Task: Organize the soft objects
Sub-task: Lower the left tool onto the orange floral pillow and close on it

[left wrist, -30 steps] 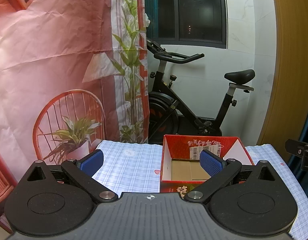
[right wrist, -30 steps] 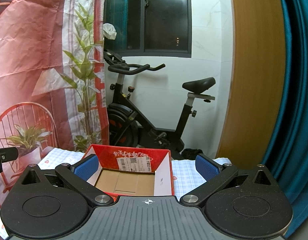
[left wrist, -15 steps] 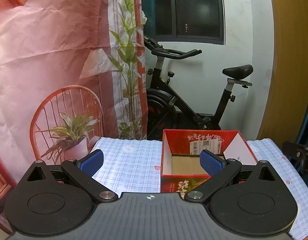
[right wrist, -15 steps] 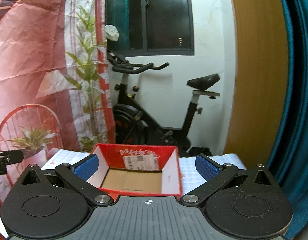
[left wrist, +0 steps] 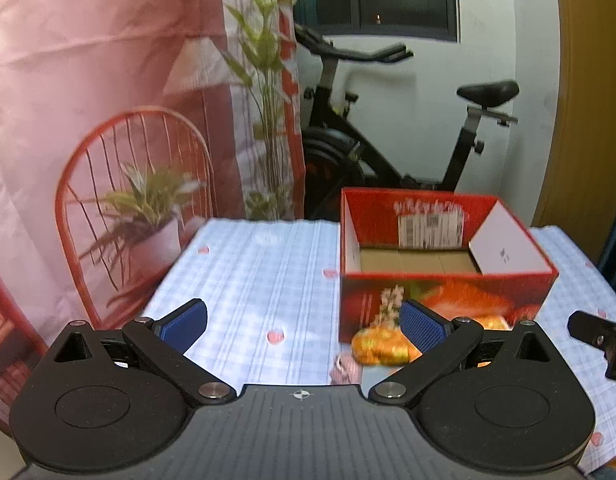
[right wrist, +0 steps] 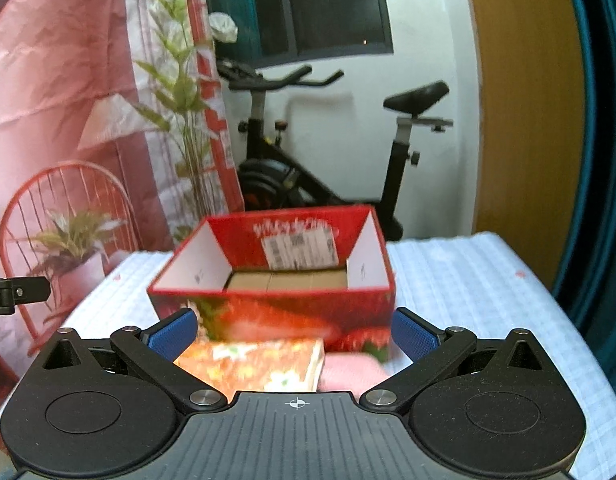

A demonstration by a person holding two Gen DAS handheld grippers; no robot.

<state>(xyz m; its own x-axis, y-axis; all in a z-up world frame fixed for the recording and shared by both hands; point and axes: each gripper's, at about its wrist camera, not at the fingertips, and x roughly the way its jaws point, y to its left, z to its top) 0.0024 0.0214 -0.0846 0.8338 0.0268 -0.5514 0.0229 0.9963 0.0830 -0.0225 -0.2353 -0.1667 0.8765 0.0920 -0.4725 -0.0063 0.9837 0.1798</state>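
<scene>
An open red cardboard box (left wrist: 448, 276) stands on the checked tablecloth (left wrist: 259, 280); its inside looks empty. It also shows in the right wrist view (right wrist: 275, 312). In front of it lies an orange patterned soft item (left wrist: 382, 346), seen from the right as a flat orange patterned pack (right wrist: 251, 364), with a pink soft thing (right wrist: 352, 372) beside it. A small pink item (left wrist: 344, 366) lies near the left gripper. My left gripper (left wrist: 303, 322) is open and empty above the cloth. My right gripper (right wrist: 293, 332) is open and empty over the orange pack.
An exercise bike (left wrist: 388, 152) stands behind the table. A pink printed backdrop (left wrist: 87, 120) with a chair and plant hangs at the left. A wooden panel (right wrist: 520, 120) and teal curtain (right wrist: 600, 160) are at the right. The right gripper's tip (left wrist: 600, 336) shows in the left view.
Both grippers have tilted downward and pulled back, so the box front and the soft items before it have come into view. Both jaws stay open.
</scene>
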